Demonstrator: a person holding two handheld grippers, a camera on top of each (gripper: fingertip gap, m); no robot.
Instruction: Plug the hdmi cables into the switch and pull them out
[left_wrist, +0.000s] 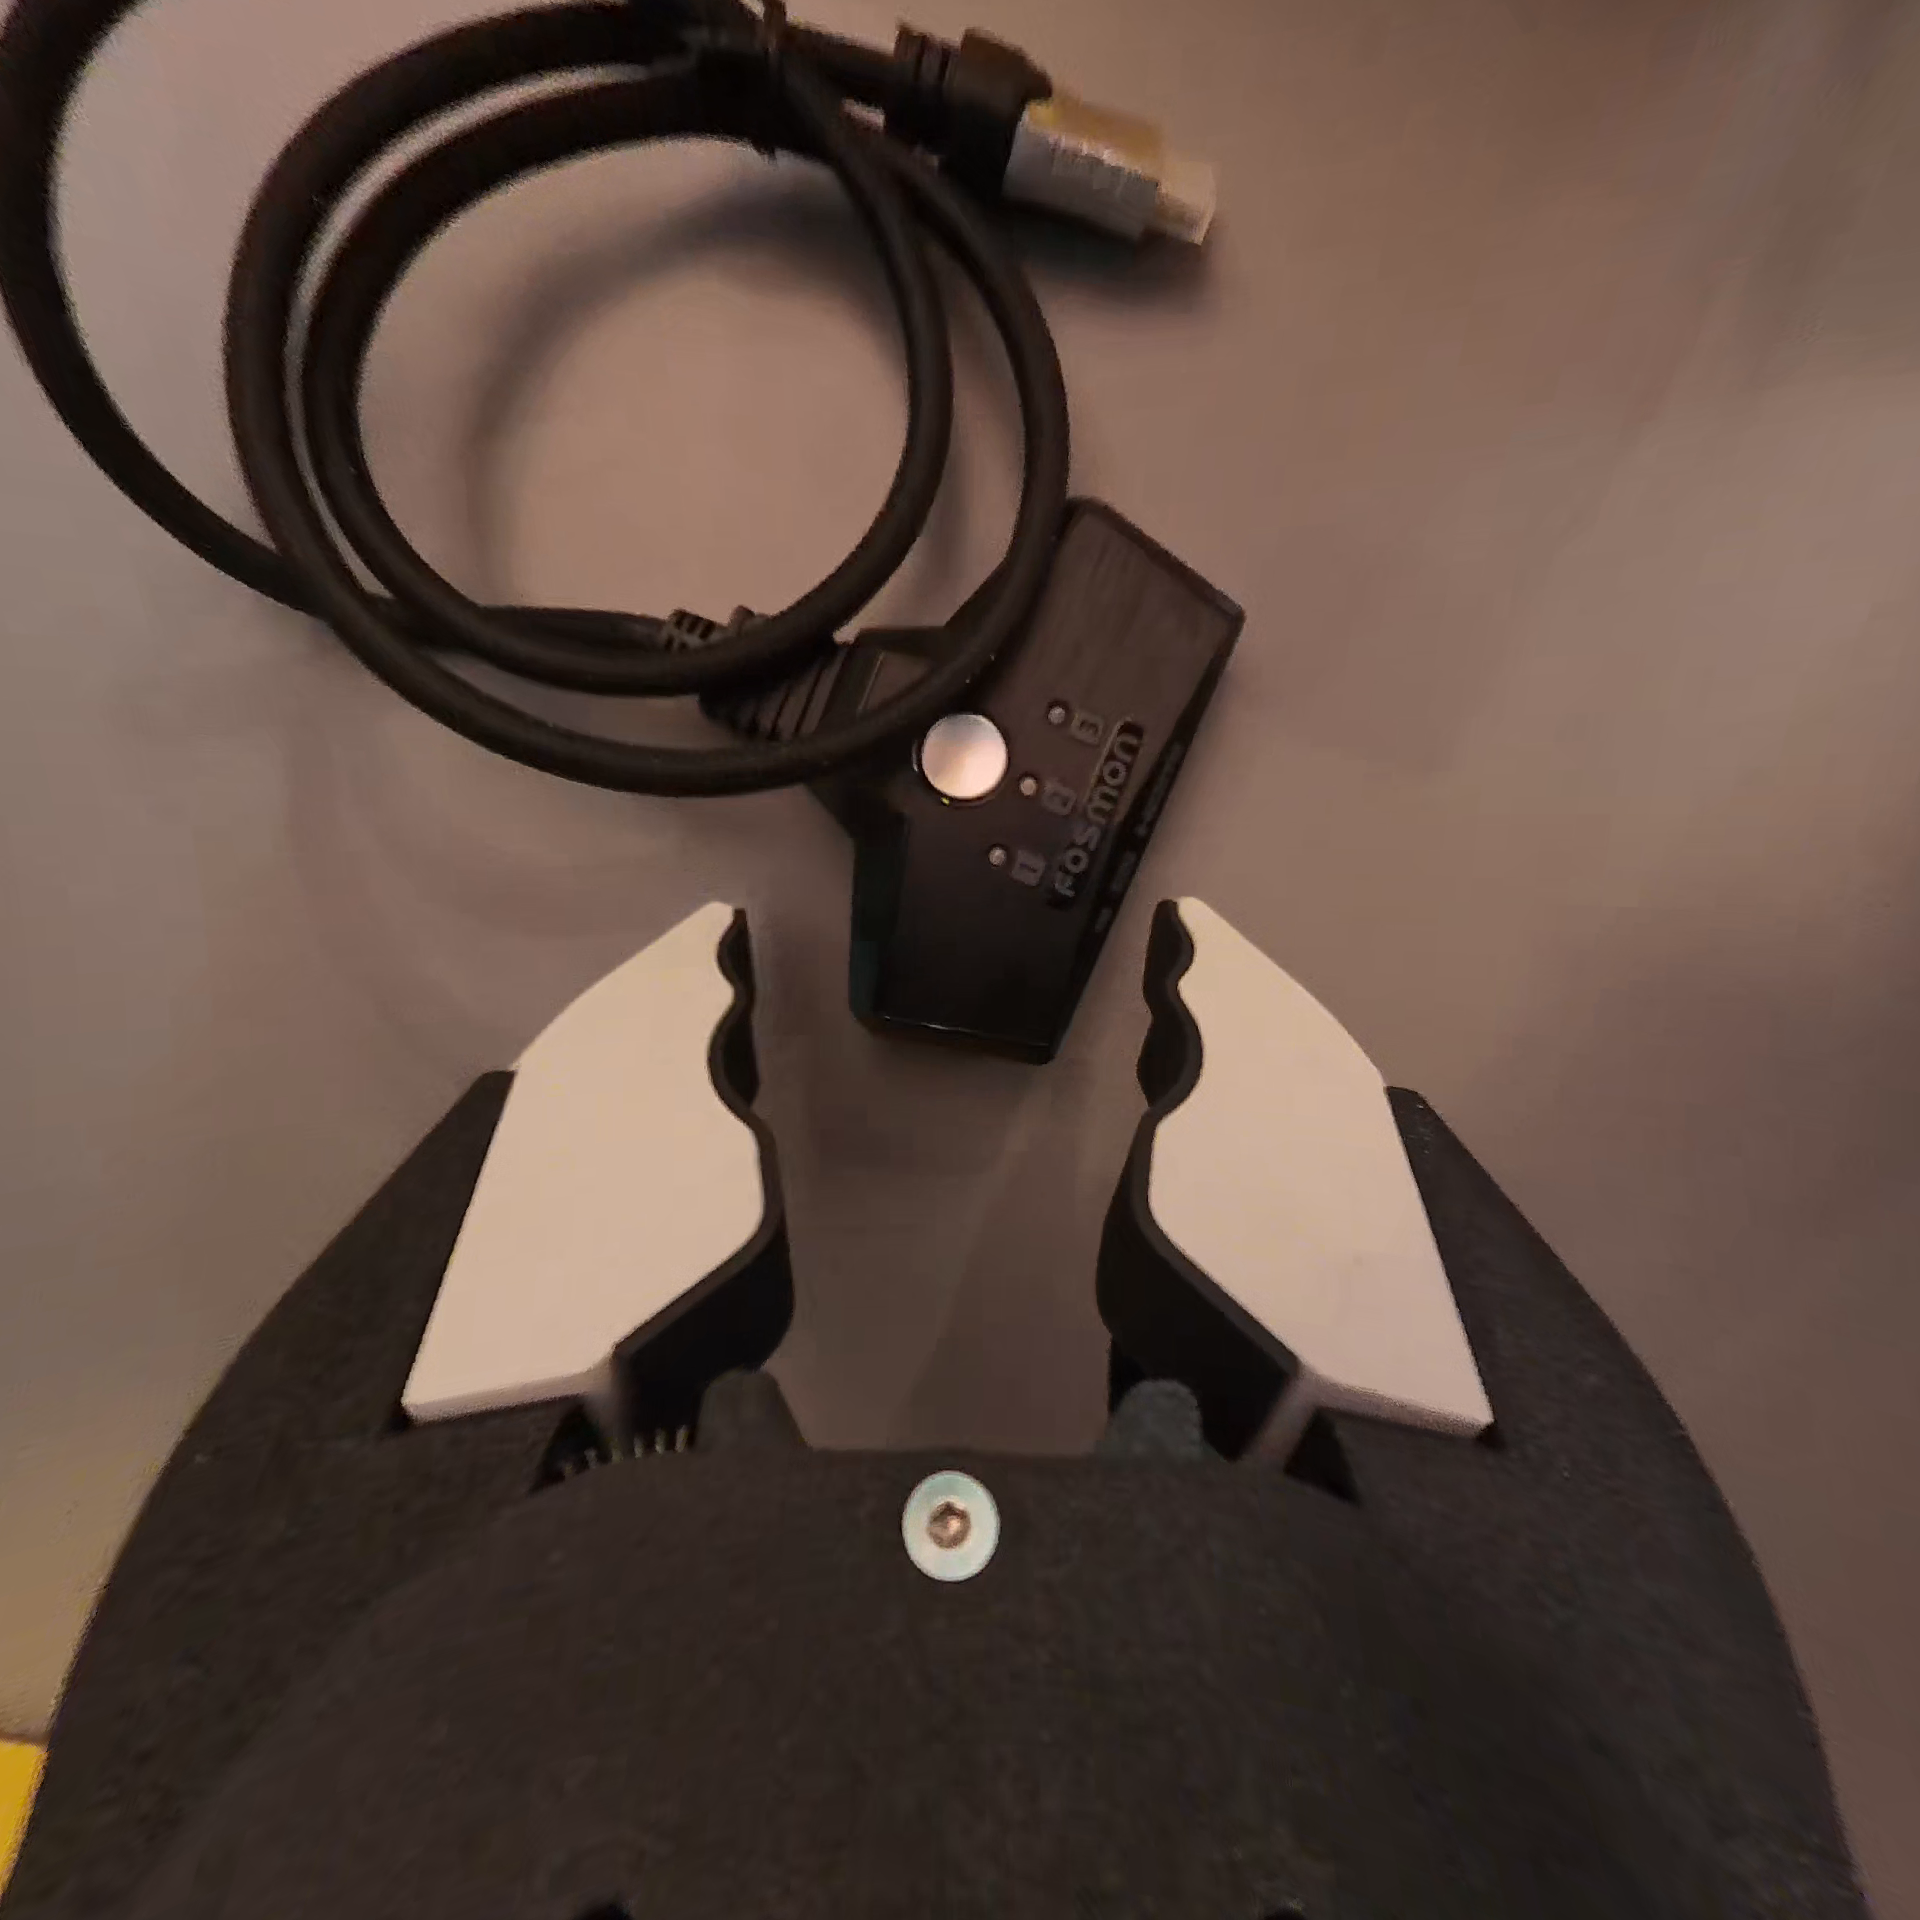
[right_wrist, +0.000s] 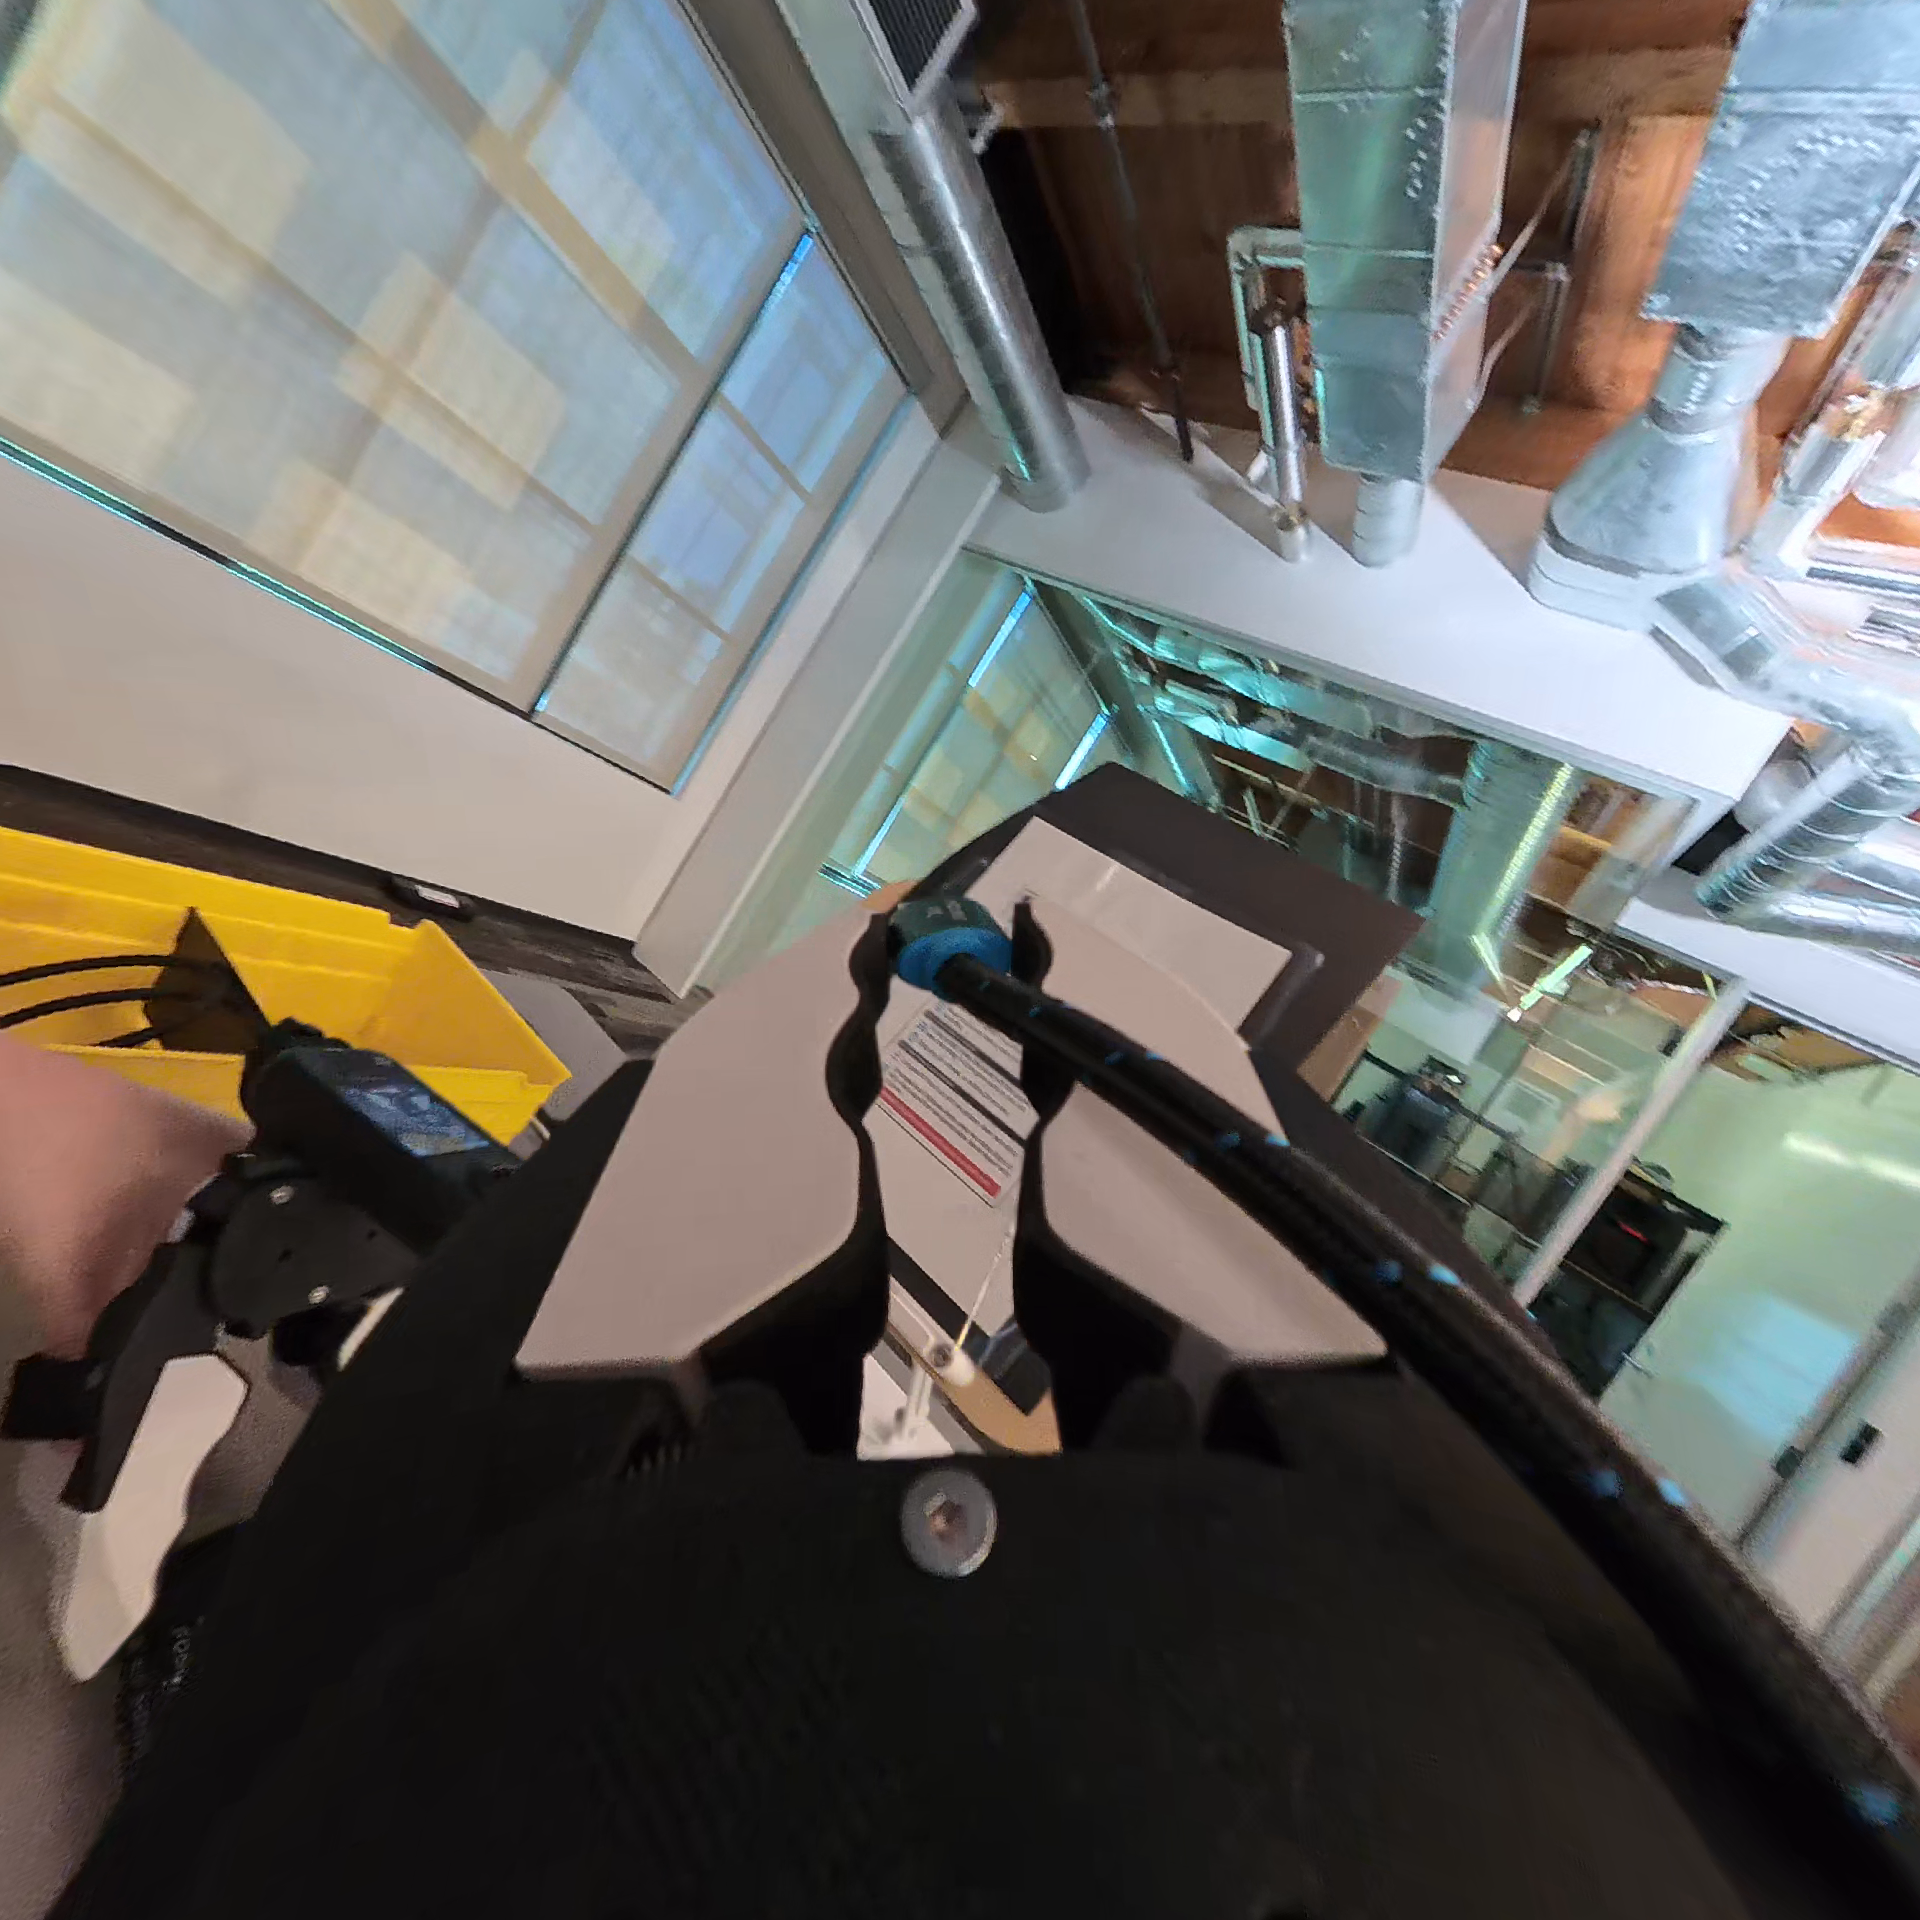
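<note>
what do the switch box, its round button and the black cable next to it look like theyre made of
Switch box: probably hard black plastic, smooth with a slight sheen along its near edge.
Round button: looks like polished metal or chromed plastic; it shines silver.
Black cable: seems to have a woven fabric sleeve, matte and faintly textured. Its loose plug looks like metal, grey and gold.

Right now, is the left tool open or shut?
Open: the left tool has its fingers spread apart, with the near end of the black switch lying between them, untouched.

Left wrist view looks steeply down, close over the switch (left_wrist: 1039, 790) at 12 o'clock; right wrist view tilts upward toward ceiling ducts (right_wrist: 1382, 260) at 1 o'clock, sharing nothing.
</note>
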